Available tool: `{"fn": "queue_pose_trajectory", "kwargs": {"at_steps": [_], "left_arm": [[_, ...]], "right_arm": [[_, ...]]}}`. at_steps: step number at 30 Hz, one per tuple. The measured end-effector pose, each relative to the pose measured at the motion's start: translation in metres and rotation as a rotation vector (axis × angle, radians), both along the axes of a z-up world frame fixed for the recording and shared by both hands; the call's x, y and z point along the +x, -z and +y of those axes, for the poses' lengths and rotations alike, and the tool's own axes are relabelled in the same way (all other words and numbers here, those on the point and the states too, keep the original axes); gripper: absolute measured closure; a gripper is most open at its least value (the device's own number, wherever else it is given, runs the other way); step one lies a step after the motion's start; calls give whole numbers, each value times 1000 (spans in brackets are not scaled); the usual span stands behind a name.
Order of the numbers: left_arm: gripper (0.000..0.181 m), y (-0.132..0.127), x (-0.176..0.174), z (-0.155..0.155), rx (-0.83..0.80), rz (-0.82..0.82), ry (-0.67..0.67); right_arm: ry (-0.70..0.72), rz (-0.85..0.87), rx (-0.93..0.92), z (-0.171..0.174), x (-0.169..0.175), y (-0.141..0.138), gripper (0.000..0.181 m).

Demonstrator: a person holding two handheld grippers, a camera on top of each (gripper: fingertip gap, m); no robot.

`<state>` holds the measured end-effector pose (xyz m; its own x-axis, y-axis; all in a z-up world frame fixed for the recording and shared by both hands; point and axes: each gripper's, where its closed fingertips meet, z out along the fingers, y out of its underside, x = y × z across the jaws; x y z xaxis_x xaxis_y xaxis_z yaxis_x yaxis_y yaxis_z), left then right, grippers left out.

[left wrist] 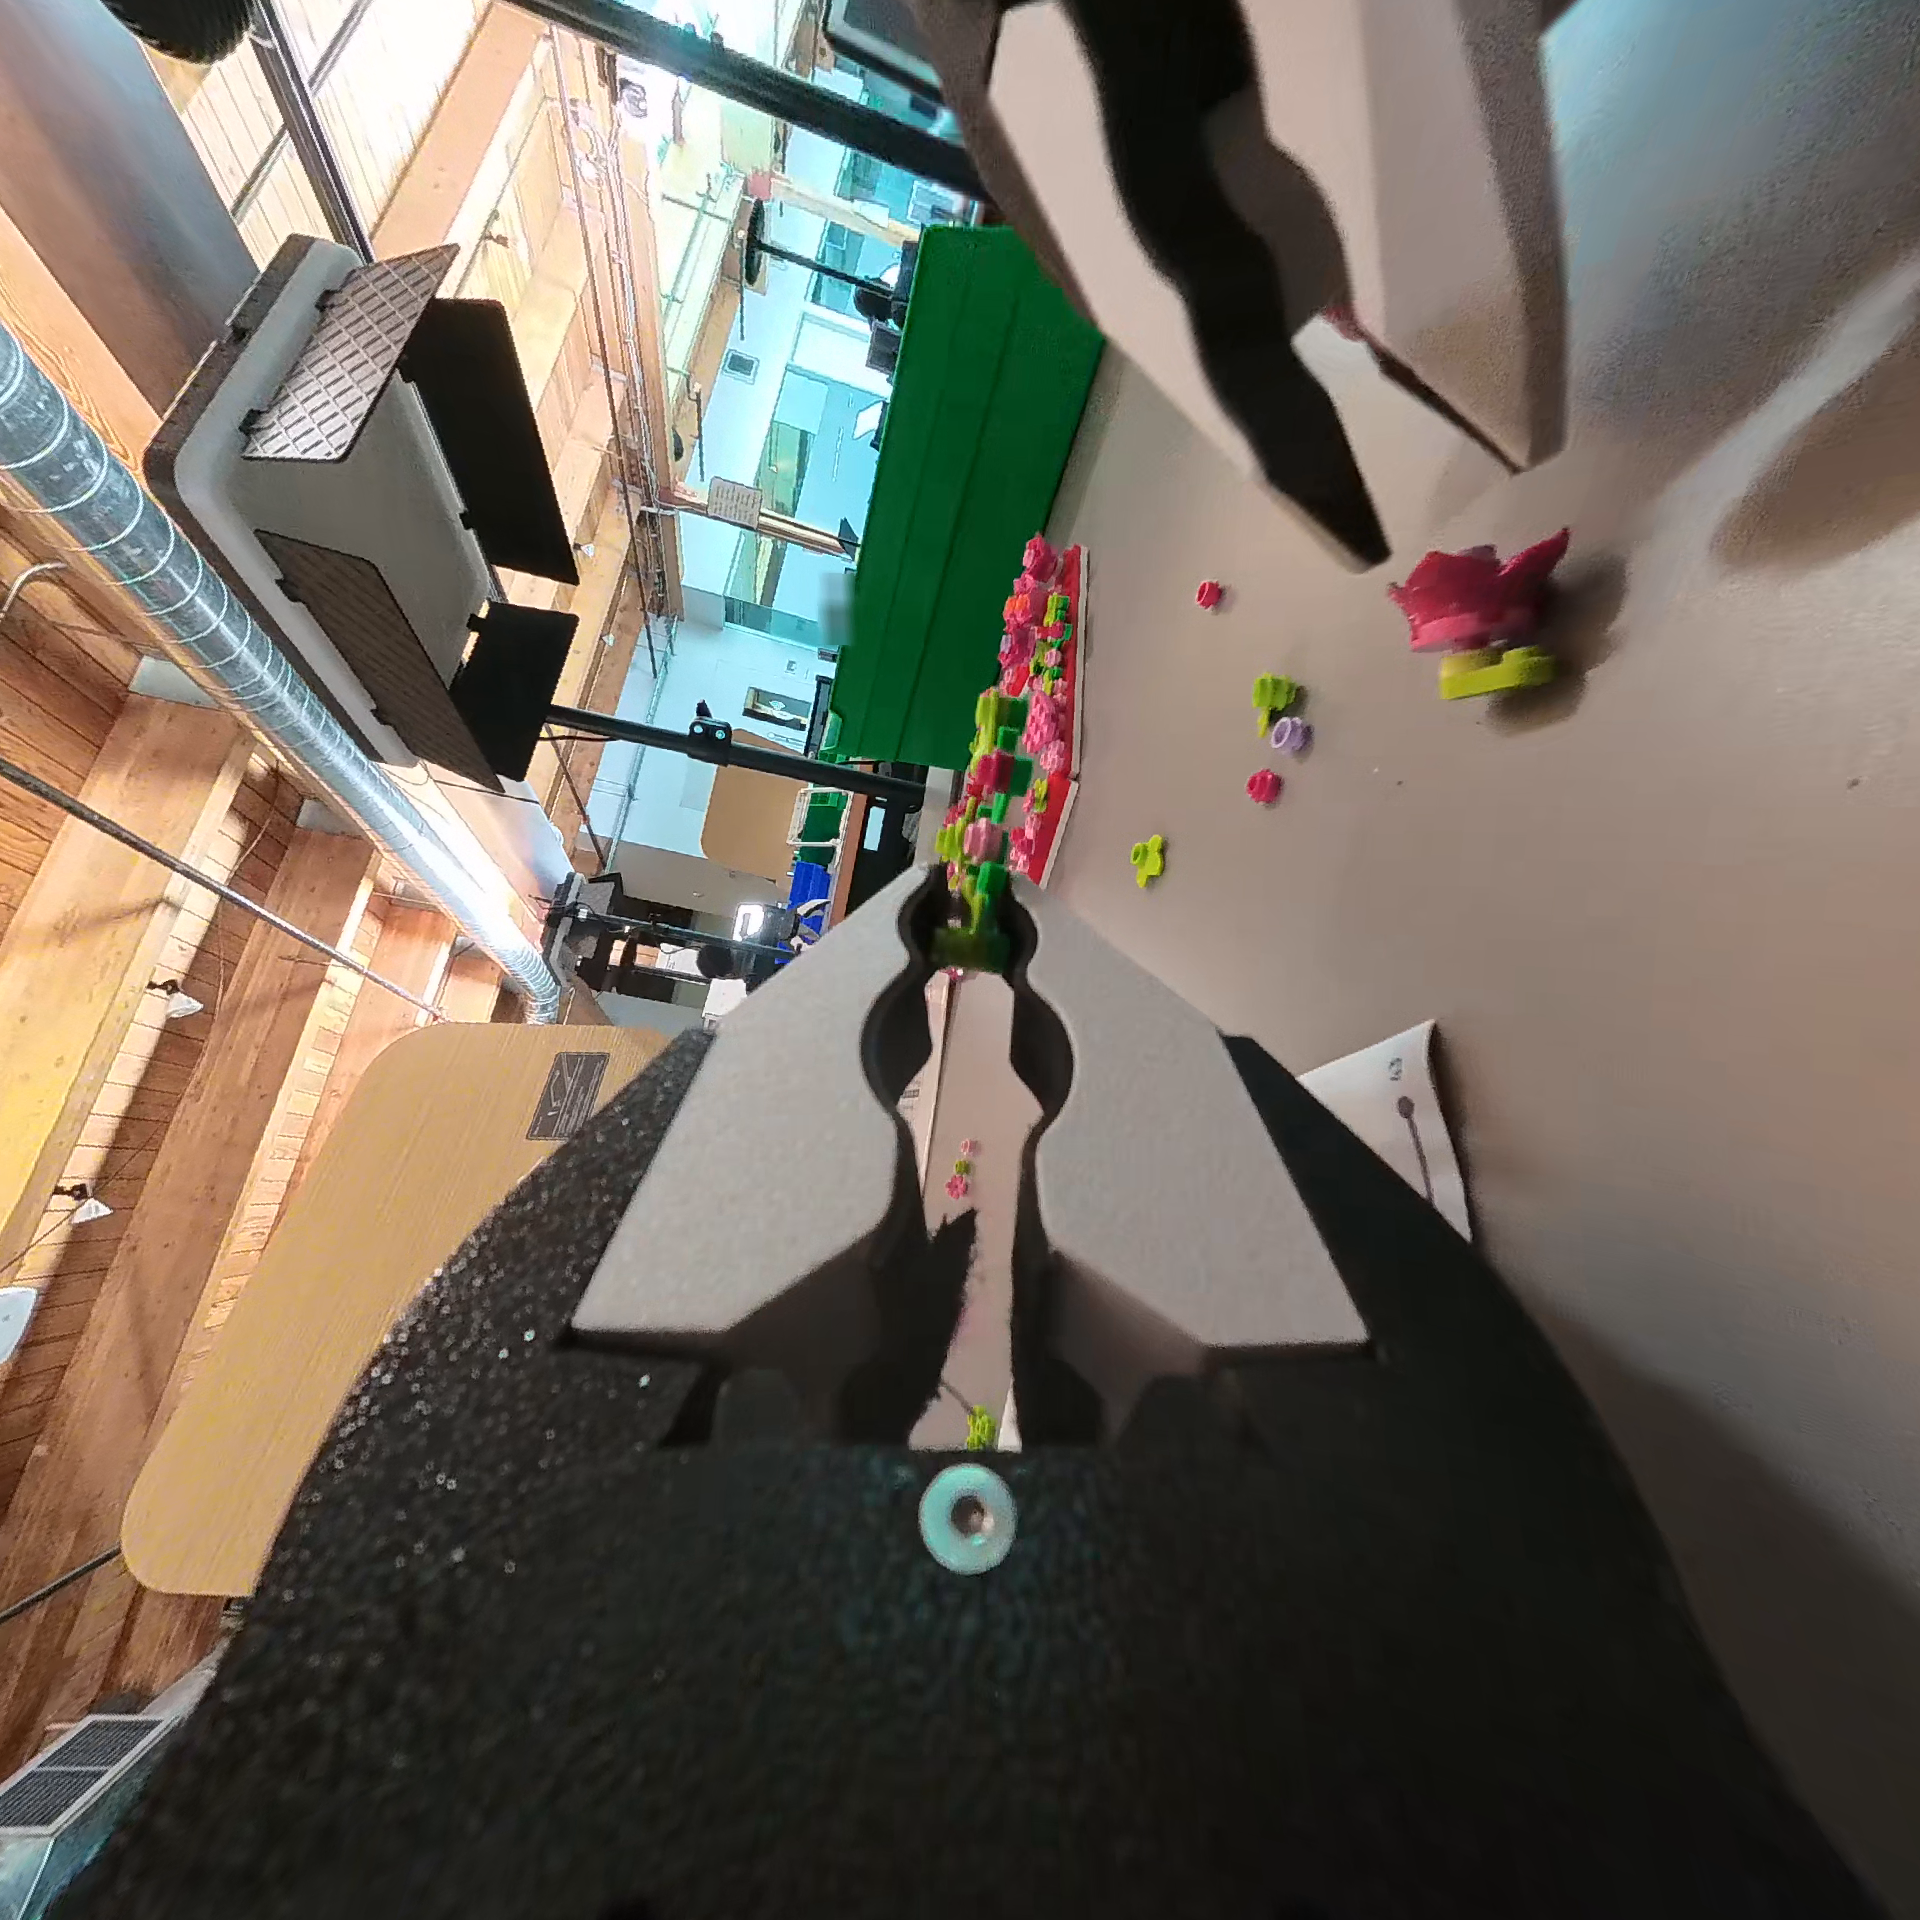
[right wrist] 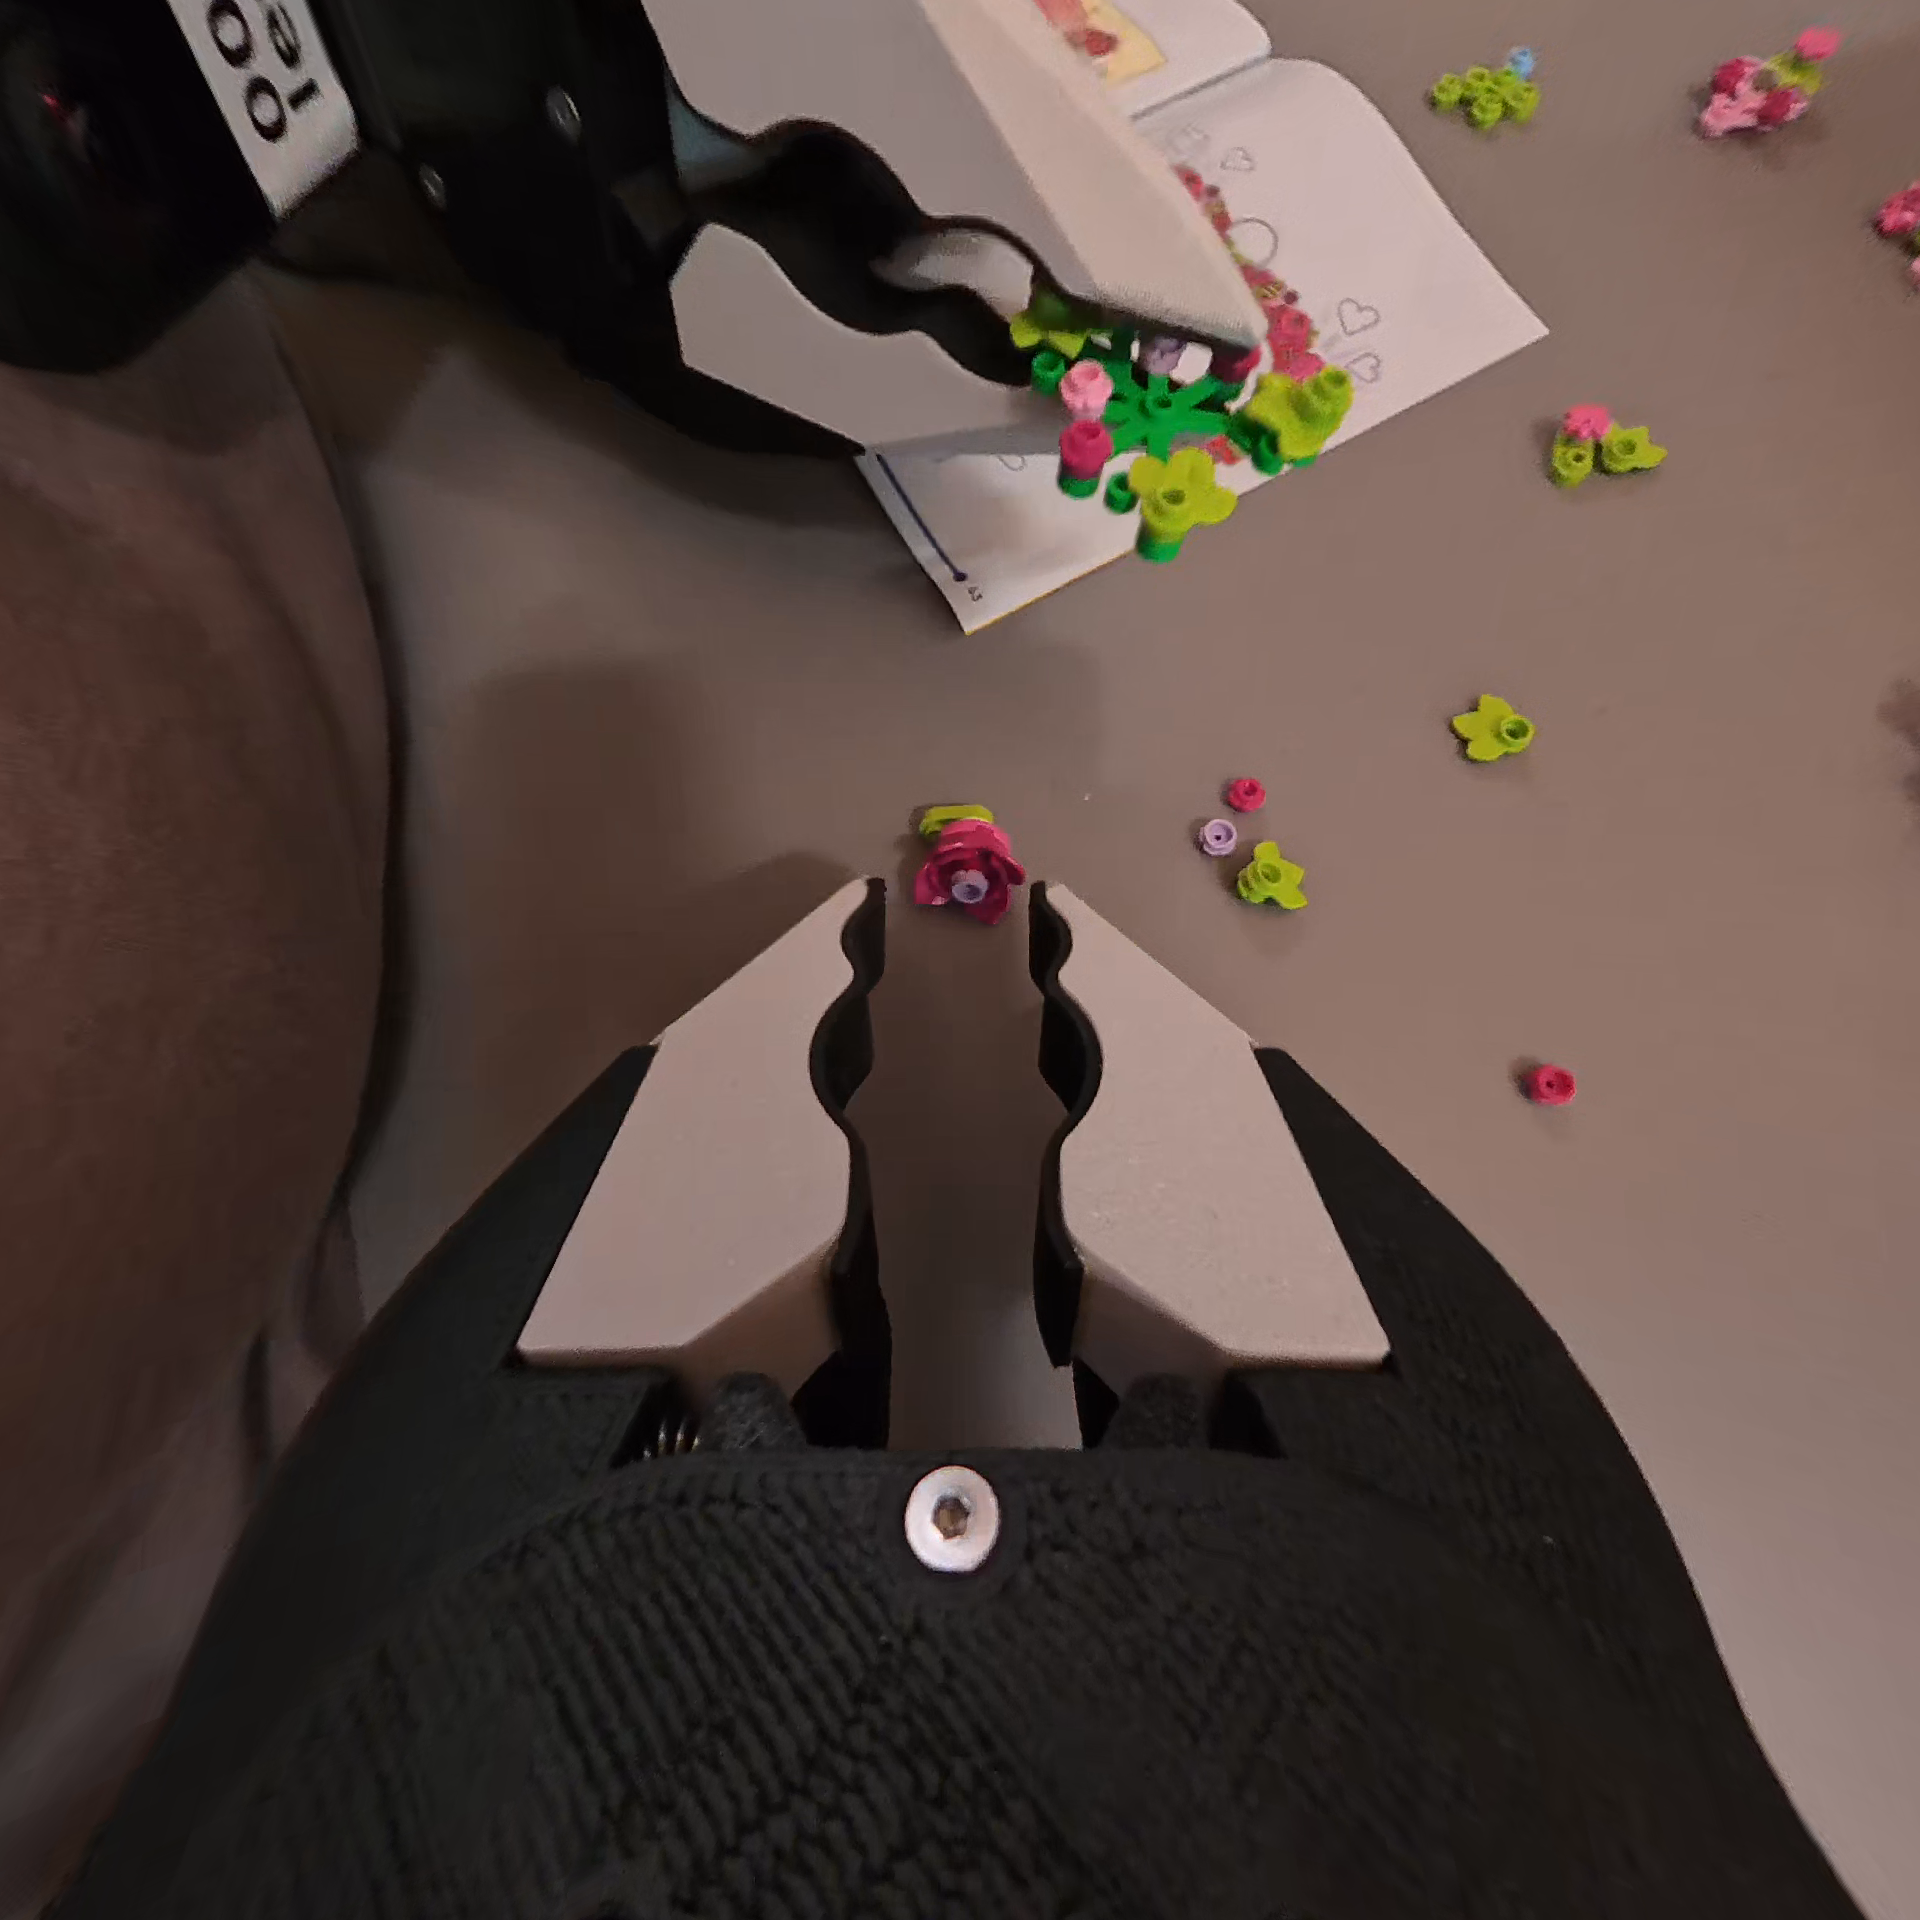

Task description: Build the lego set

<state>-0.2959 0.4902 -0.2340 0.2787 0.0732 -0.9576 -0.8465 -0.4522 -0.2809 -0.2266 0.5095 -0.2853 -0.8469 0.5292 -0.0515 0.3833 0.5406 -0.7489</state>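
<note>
— What's over on the left from where you stand?

— The left gripper (right wrist: pixel 1122 358), held up off the grey table (right wrist: pixel 727 675). Its body carries a white sticker (right wrist: pixel 272 88) with black characters. Its fingers are clamped on a green wheel-shaped assembly (right wrist: pixel 1169 416) studded with lime leaves and pink and purple buds. In its own wrist view I see only a green bit (left wrist: pixel 971 930) pinched at the tips.

— And underneath it?

— An open instruction booklet (right wrist: pixel 1382 270), white pages with little heart outlines and a printed picture of flowers. The gripper and the assembly hide much of the page.

— Nearer the middle?

— The right gripper (right wrist: pixel 956 894), low over the table, jaws apart and holding nothing. Just beyond its tips lies a magenta rose (right wrist: pixel 968 871) with a lilac stud in its centre and a lime piece against its far side. Nothing stands between the tips and the flower.

— Further right?

— Loose bits: a lilac stud (right wrist: pixel 1218 835), a lime leaf (right wrist: pixel 1272 876), a magenta stud (right wrist: pixel 1245 794) beside them, another lime leaf (right wrist: pixel 1493 729) further out, a lone magenta stud (right wrist: pixel 1550 1084). Small built clusters lie near the far edge.

— Anything behind?

— In the left wrist view, a red plate (left wrist: pixel 1055 748) crowded with pink and green pieces, in front of a green board (left wrist: pixel 966 488).
</note>
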Motion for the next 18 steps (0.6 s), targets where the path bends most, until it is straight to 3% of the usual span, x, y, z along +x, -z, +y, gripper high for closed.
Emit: {"fn": "queue_pose_trajectory", "kwargs": {"at_steps": [9,18], "left_arm": [[175,1,0,0,-7,-1,2],[175,2,-1,0,-15,2,-2]], "right_arm": [[134,11,18,-7,13,3,160],[205,47,49,-12,-4,14,150]]}}
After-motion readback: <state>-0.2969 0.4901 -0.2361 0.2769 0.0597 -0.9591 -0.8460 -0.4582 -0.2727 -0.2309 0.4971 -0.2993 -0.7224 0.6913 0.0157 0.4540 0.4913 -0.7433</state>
